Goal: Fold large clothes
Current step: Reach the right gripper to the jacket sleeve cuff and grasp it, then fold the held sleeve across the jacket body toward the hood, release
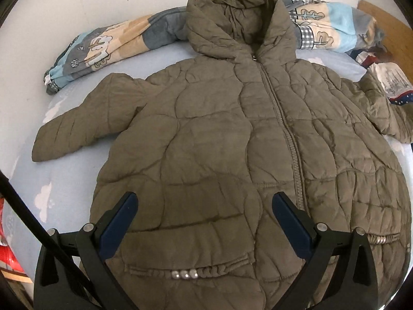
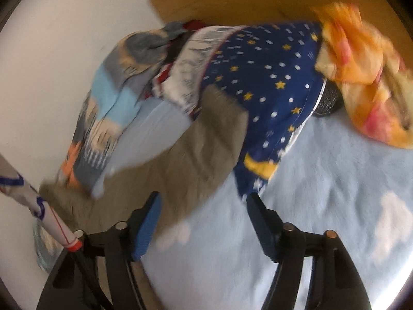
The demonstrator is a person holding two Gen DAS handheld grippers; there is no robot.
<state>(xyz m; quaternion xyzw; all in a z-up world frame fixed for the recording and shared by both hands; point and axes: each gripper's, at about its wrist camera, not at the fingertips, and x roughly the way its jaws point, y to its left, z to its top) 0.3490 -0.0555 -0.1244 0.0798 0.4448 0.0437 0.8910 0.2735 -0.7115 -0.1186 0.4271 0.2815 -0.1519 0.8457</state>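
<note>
The olive quilted hooded puffer jacket point(image 1: 219, 142) lies flat, zipped; likely light, puffy, slippery; take its sleeve cuff point(image 2: 222, 108), blurred; left gripper point(image 1: 205, 214) and right gripper point(image 2: 204, 214) both gape, empty.

Black gripper point(image 1: 205, 202), blue finger pads point(image 1: 118, 223).

The left wrist view looks down close over the jacket point(image 1: 222, 134), hood at top. The right wrist view, blurred, faces its sleeve point(image 2: 196, 149) at centre; both share the bed point(image 2: 322, 180).
</note>
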